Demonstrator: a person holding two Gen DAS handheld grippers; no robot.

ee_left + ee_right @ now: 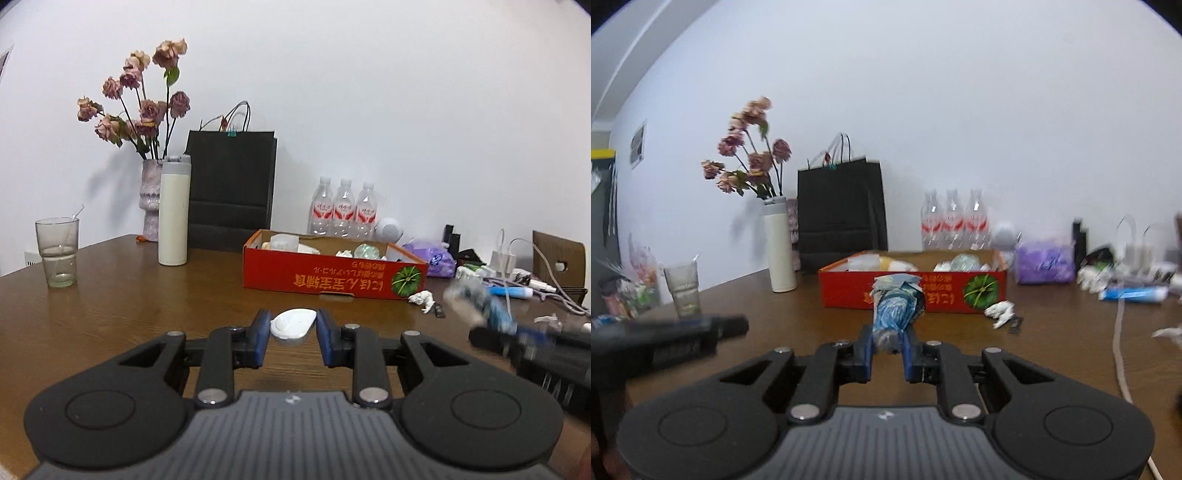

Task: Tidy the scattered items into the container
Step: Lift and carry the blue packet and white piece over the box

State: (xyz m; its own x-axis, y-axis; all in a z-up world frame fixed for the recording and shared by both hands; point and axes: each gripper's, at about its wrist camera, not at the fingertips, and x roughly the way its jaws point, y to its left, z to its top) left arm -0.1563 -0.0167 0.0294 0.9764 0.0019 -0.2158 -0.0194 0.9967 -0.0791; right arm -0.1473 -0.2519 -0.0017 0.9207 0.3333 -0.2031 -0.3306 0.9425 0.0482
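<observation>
A red cardboard box (332,275) holding several items stands on the brown table; it also shows in the right wrist view (842,291). My left gripper (291,341) is open around a small white oval case (293,325) lying on the table between its blue pads. My right gripper (888,350) is shut on a blue and white crumpled wrapper (897,306), held above the table in front of the box. The right gripper shows blurred in the left wrist view (517,339). A white crumpled scrap (423,298) lies by the box's front right corner.
A glass (58,253), a white flask (173,216), a vase of dried roses (151,199) and a black paper bag (231,188) stand at the back left. Three water bottles (343,210), a purple bag (432,254), cables and a blue tube (511,292) lie at the right.
</observation>
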